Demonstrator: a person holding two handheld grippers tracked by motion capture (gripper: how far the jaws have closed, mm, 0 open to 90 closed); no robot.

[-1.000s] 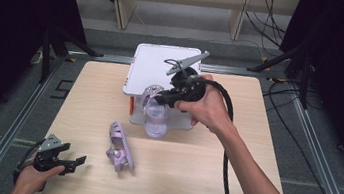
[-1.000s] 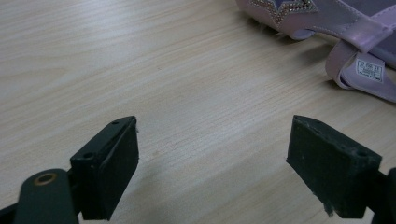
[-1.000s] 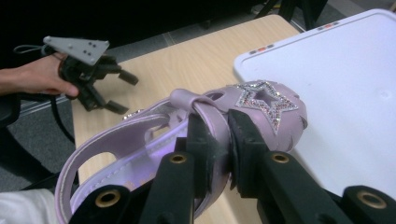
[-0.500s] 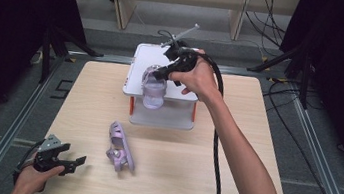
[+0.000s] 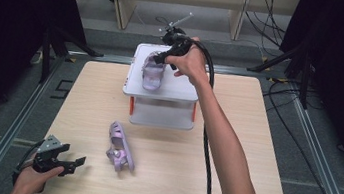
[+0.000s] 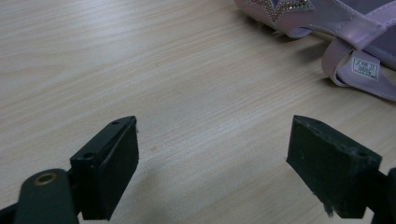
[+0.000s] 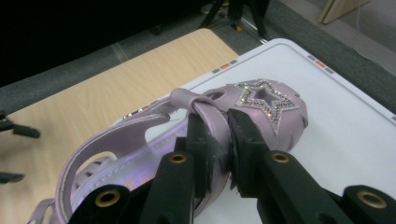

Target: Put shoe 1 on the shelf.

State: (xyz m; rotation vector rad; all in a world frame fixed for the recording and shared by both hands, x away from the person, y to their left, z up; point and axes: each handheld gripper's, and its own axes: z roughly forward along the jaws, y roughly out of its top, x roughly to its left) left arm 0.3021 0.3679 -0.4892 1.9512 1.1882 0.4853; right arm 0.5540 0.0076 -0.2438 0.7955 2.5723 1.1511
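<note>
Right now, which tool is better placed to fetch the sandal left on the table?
Left. The left tool is open and empty beside the sandal on the table; the right tool is shut on the other sandal atop the white stand.

A small white label (image 6: 364, 66) is seen inside the purple sandal (image 6: 355, 28) on the table (image 6: 187, 93); dark print is on it, but it is too small to be read; no other words are seen.

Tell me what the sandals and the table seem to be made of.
Both sandals, held and lying: smooth lilac synthetic leather or plastic by their soft sheen, with a rhinestone star. Table: pale wood or wood-look laminate, matte, with fine straight grain.
</note>
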